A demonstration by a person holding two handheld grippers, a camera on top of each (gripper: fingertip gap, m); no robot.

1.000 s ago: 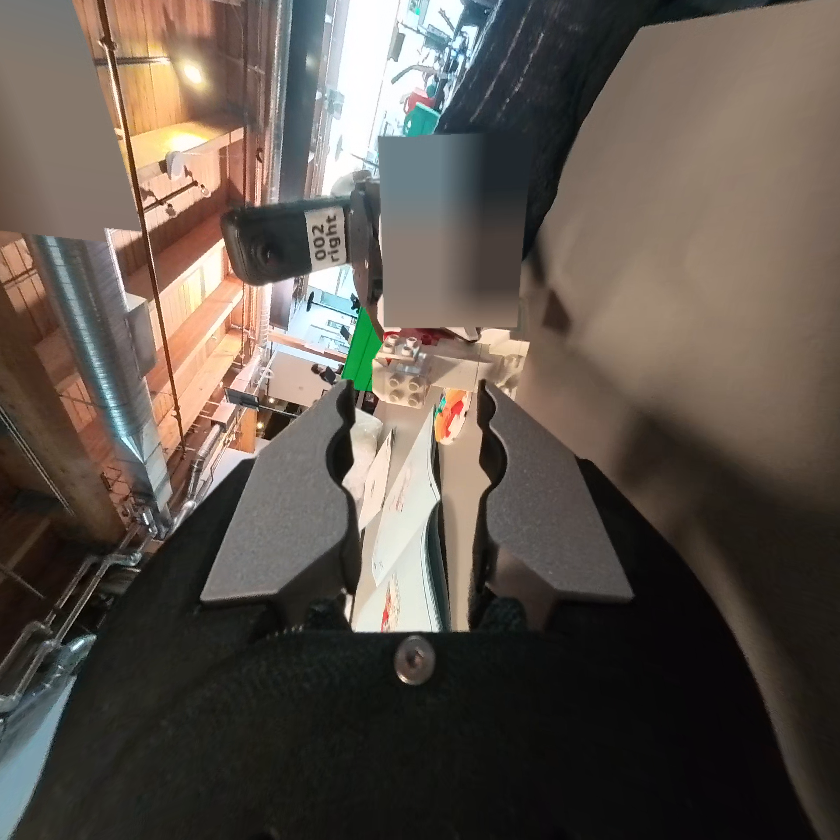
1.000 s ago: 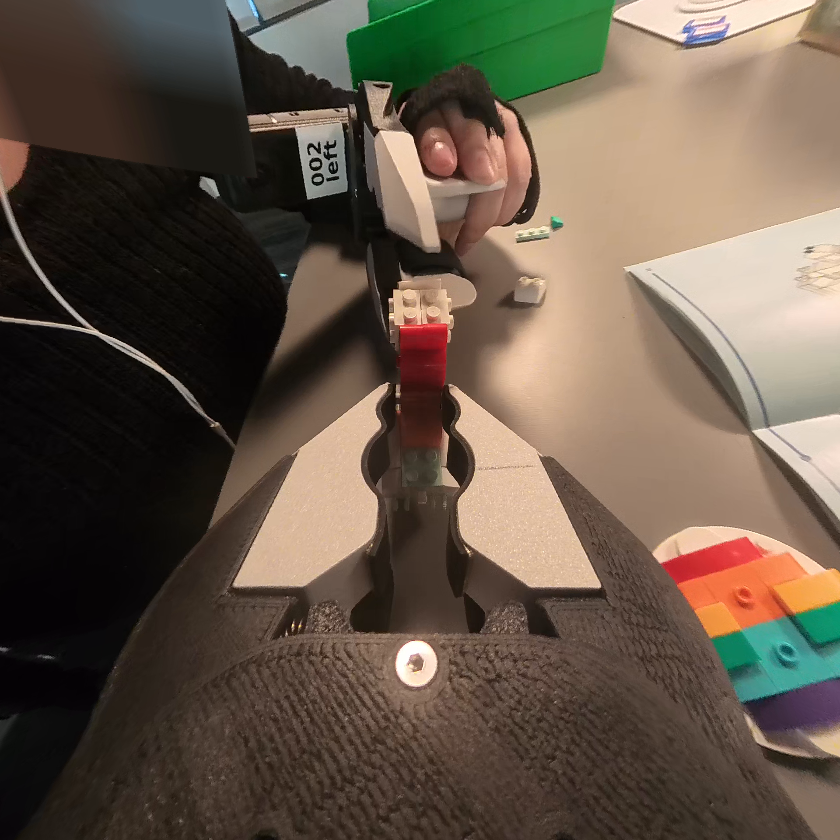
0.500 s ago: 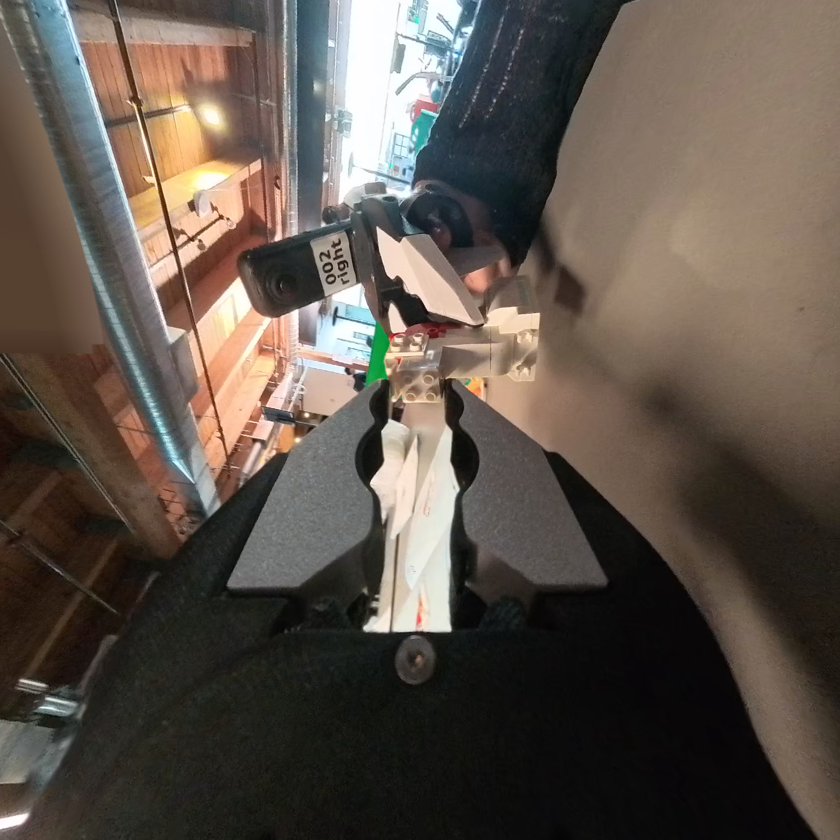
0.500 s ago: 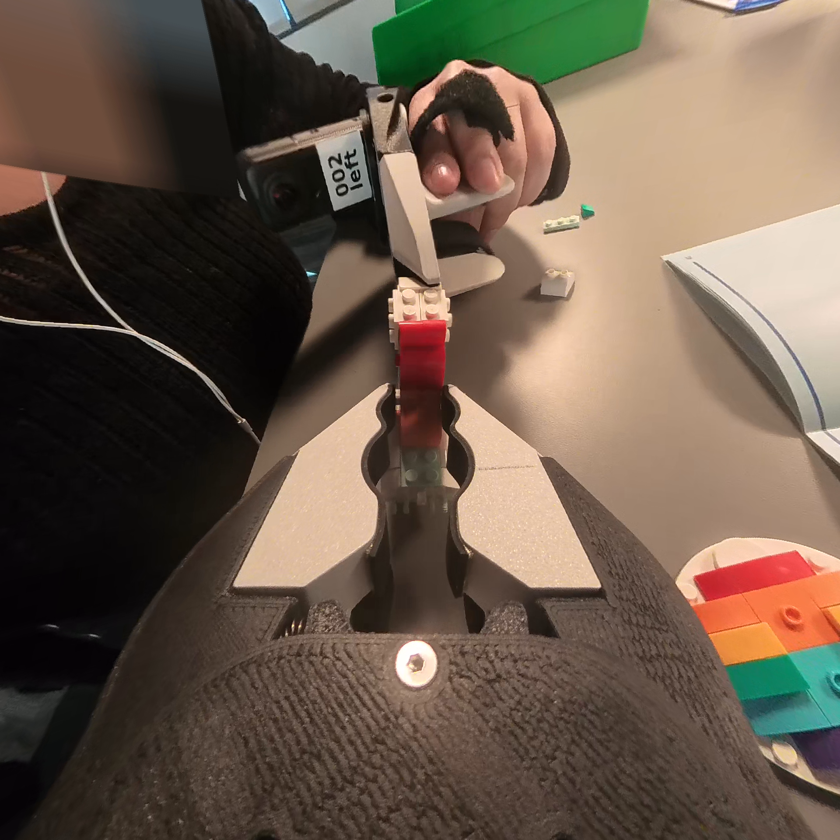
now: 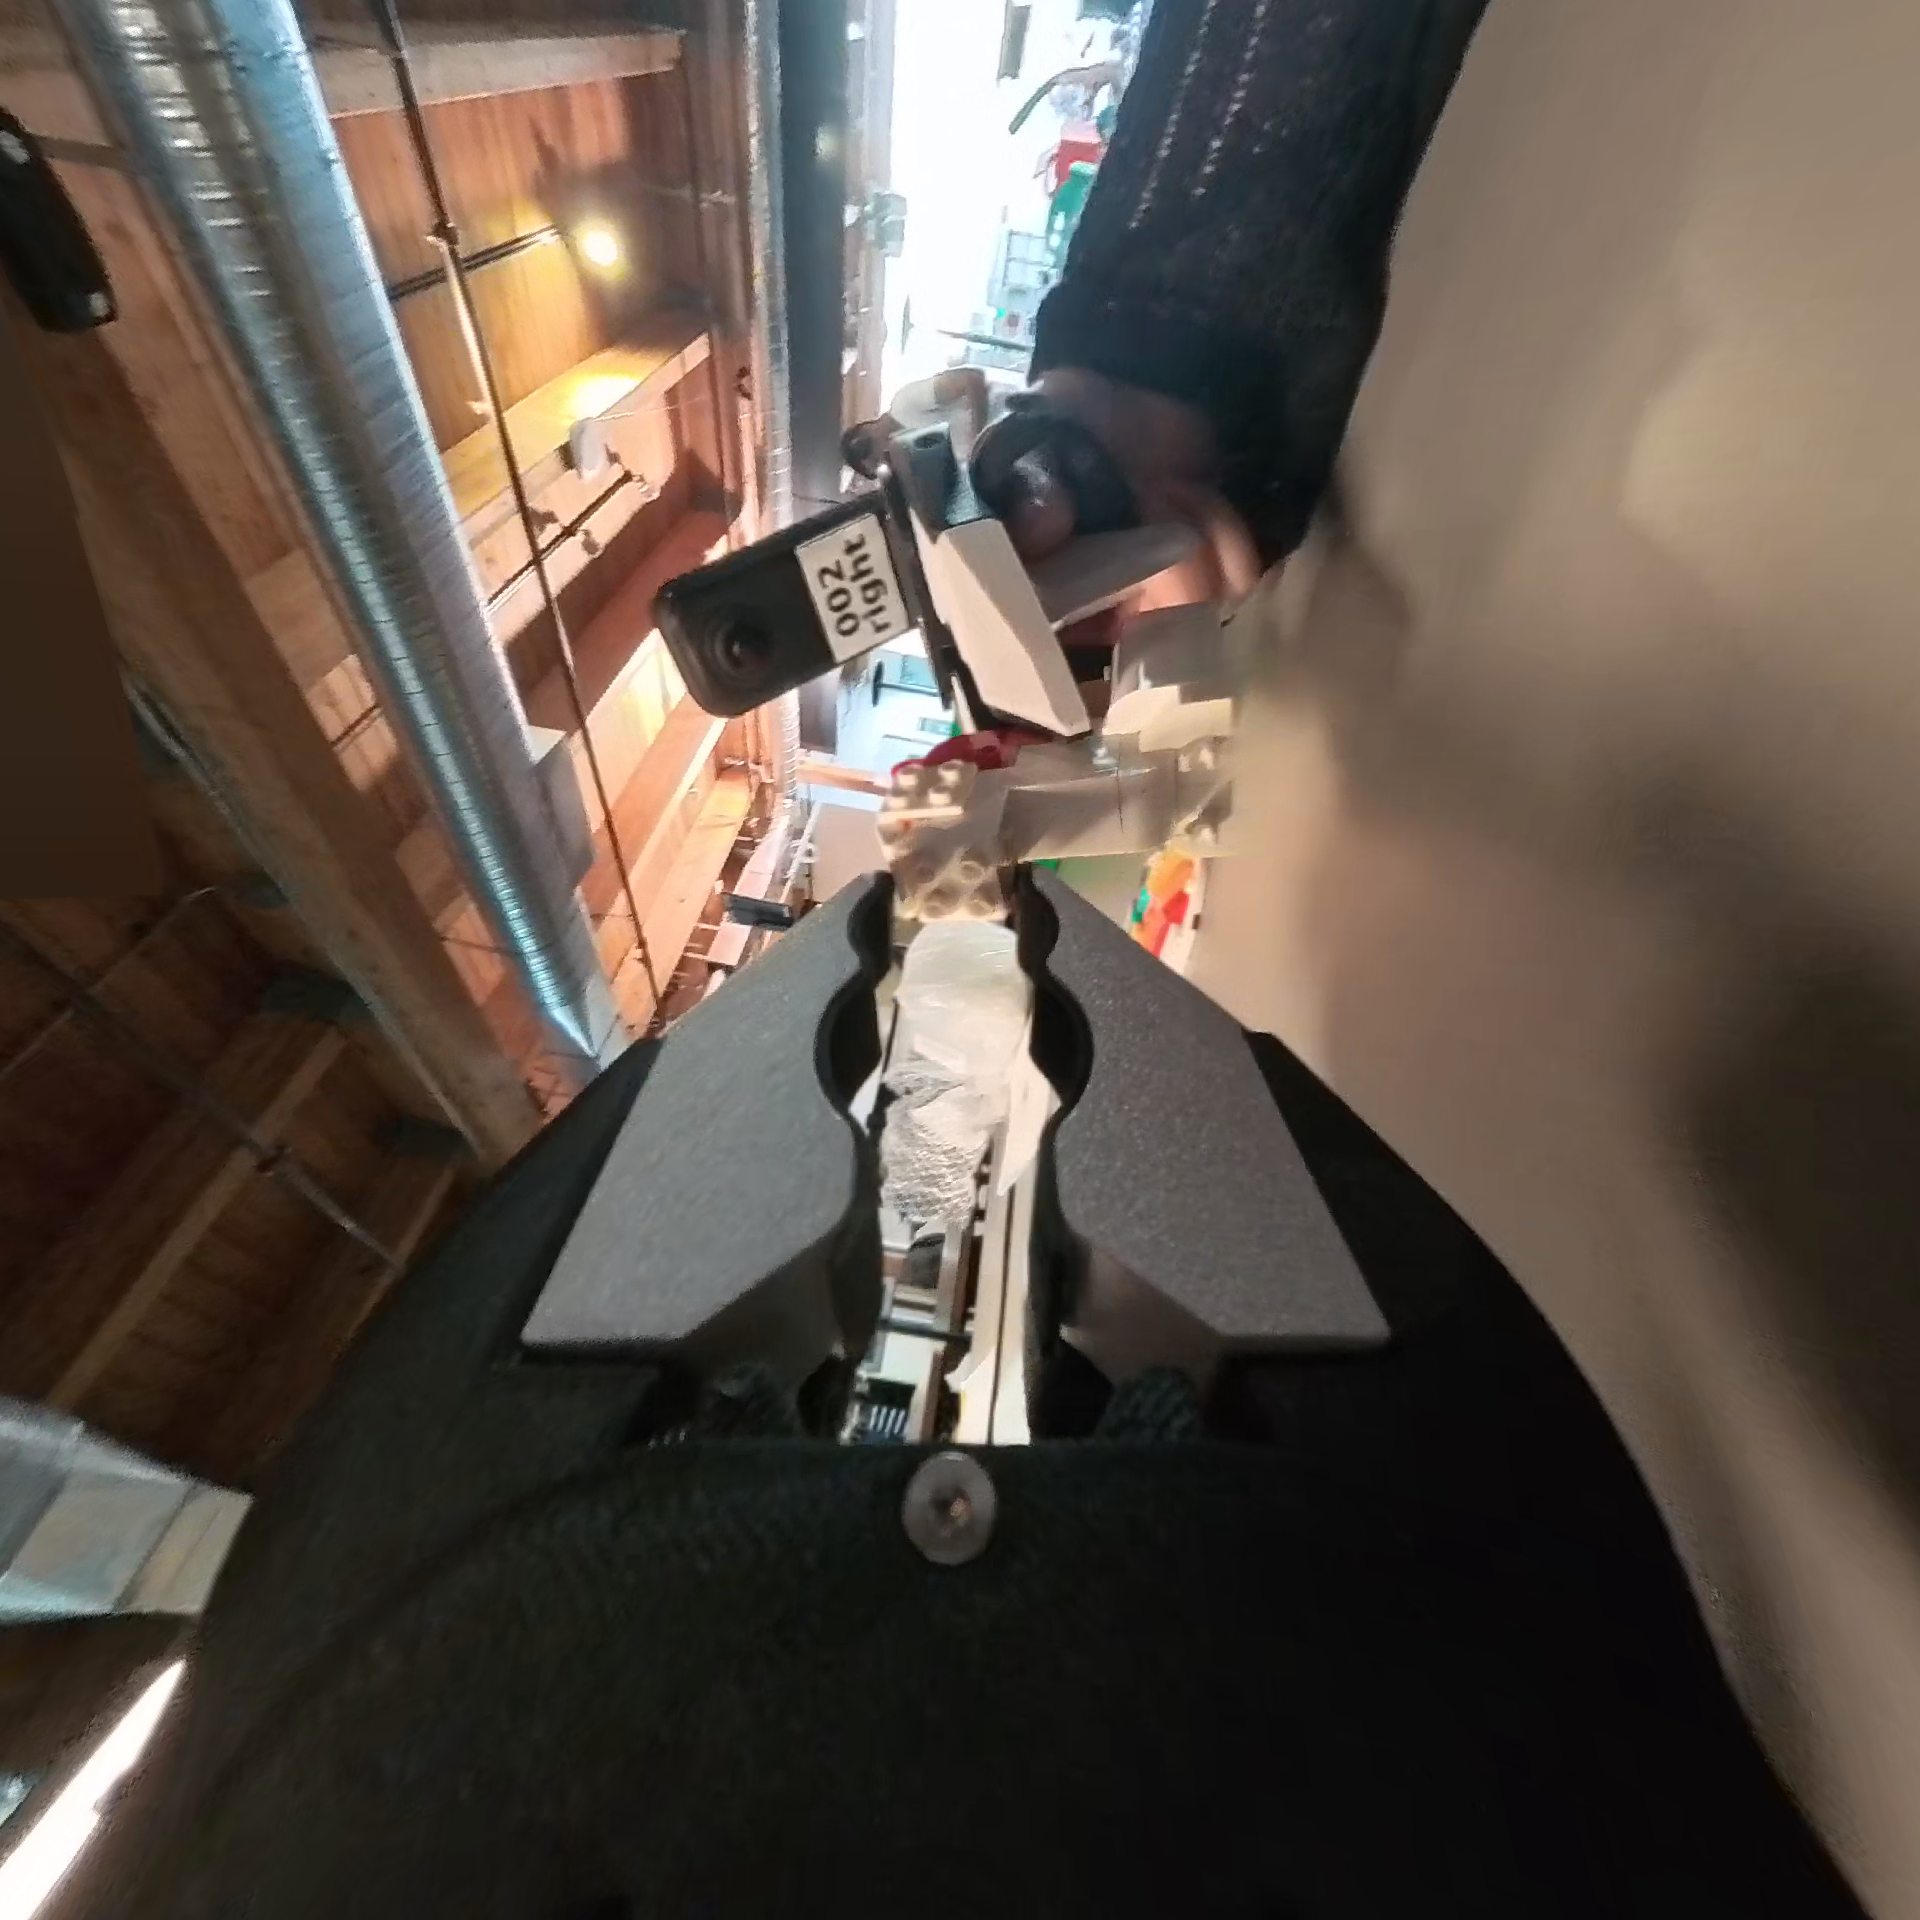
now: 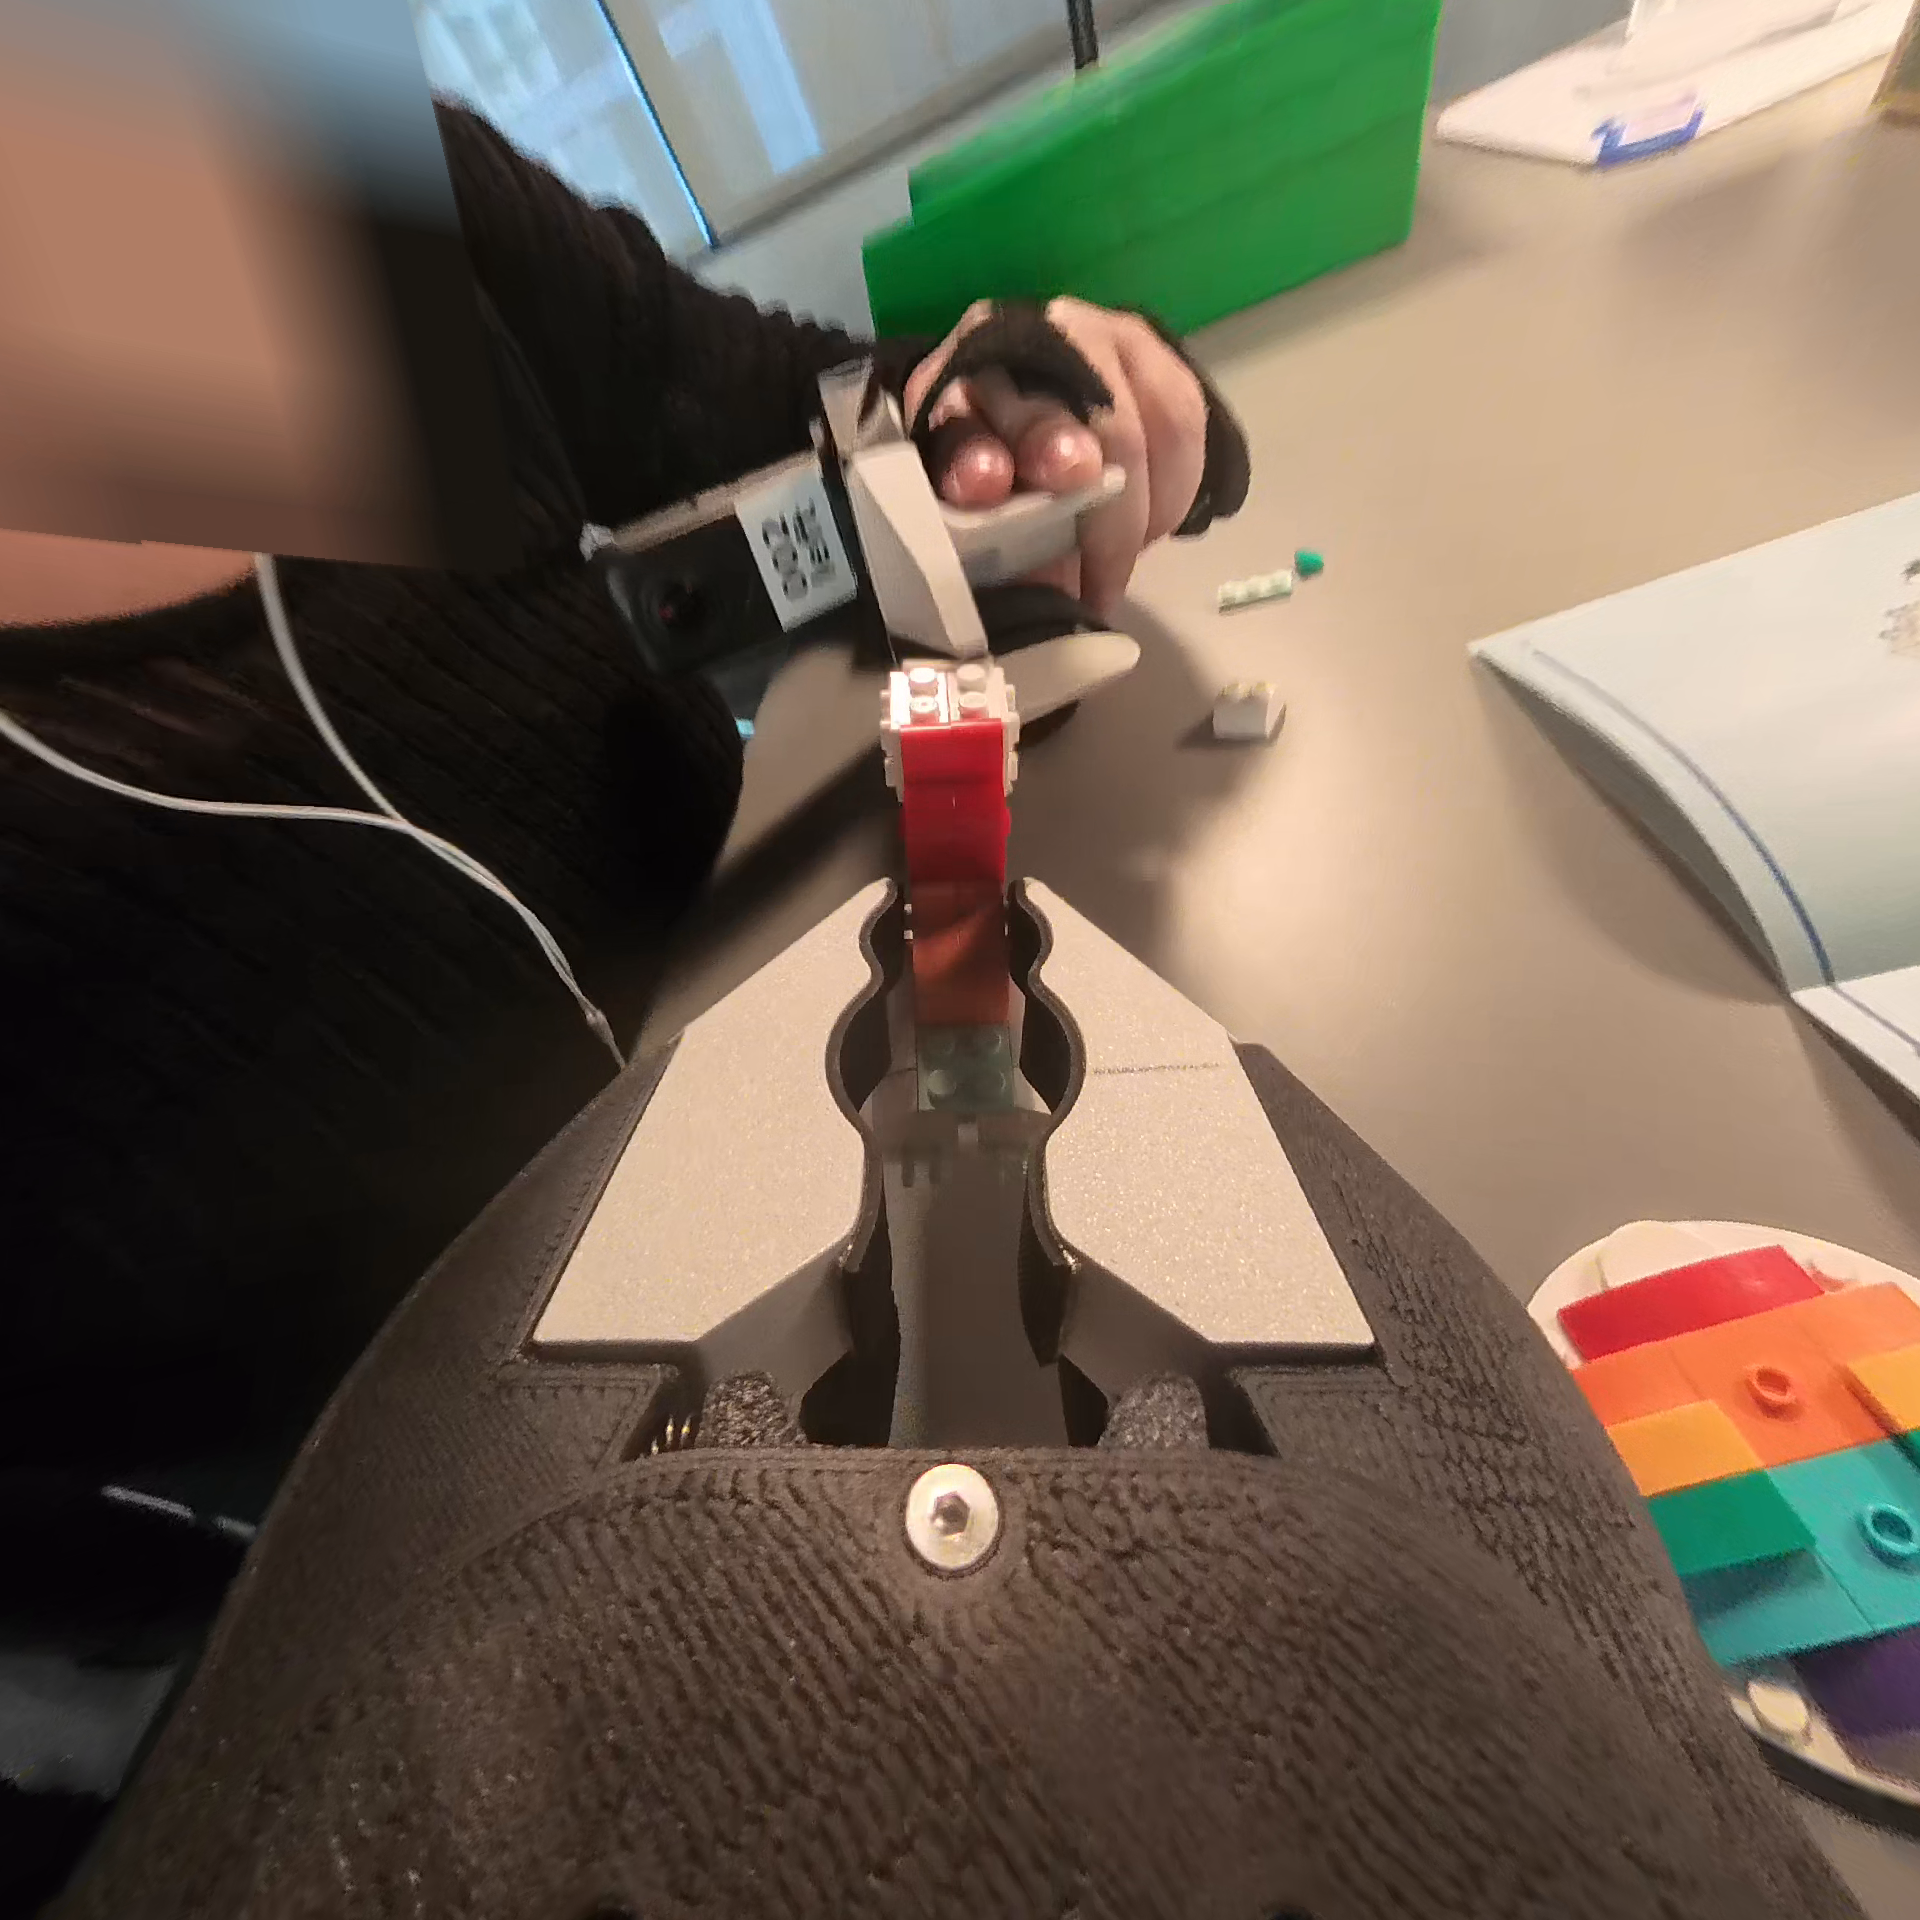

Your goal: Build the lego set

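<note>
My right gripper (image 6: 956, 899) is shut on a narrow lego assembly (image 6: 951, 821) of red bricks with a white studded brick (image 6: 948, 707) at its far end, held above the grey table (image 6: 1455, 499). My left gripper (image 5: 951, 894), turned on its side, has its fingertips closed on that white brick (image 5: 940, 873) from the opposite end. The left gripper also shows in the right wrist view (image 6: 982, 660), held by a gloved hand. The two grippers face each other across the assembly.
A small white brick (image 6: 1247, 712) and tiny green pieces (image 6: 1259, 590) lie on the table past the assembly. A green bin (image 6: 1143, 197) stands behind. An open booklet (image 6: 1714, 748) lies at right. A round plate of rainbow tiles (image 6: 1766, 1455) lies at lower right.
My left gripper was wide open a second ago; it has moved up to the white brick and closed on it. My right gripper has kept hold of the assembly.
</note>
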